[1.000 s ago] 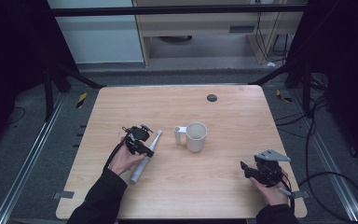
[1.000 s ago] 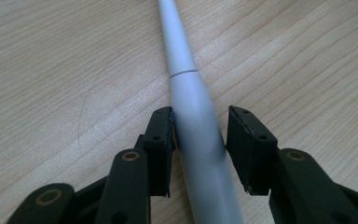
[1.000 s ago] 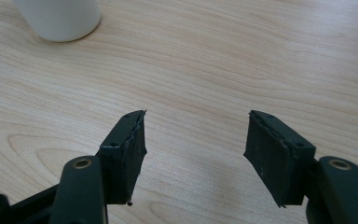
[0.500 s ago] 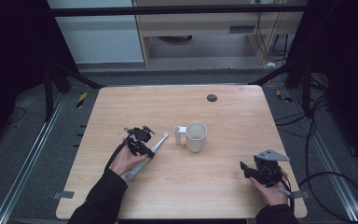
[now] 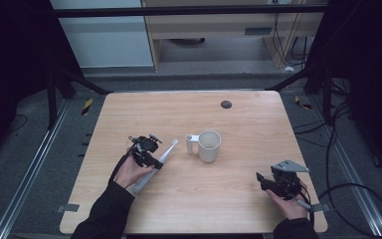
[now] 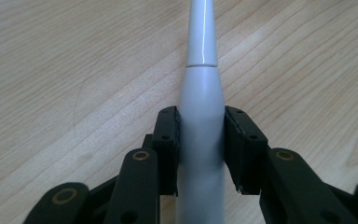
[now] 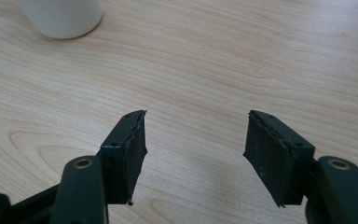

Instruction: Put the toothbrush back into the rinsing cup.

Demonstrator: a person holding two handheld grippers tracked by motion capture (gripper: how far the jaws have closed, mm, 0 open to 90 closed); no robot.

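White-grey plastic forms the electric toothbrush (image 6: 200, 116), a thick smooth handle tapering into a slim glossy neck. It is clamped at the handle by the left gripper (image 6: 200, 140), whose jaws have just been closing on it, and is held over the wooden table (image 5: 248, 124), near the white mug (image 5: 209, 145). Whether anything is inside the mug cannot be told. The right gripper (image 7: 196, 149) is seen with jaws apart on nothing.

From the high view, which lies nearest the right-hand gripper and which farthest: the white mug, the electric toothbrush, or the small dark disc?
Measured from the right gripper:
1. white mug, mid-table, up and to its left.
2. dark disc, near the table's far edge.
3. electric toothbrush, far left, clamped in the left gripper.
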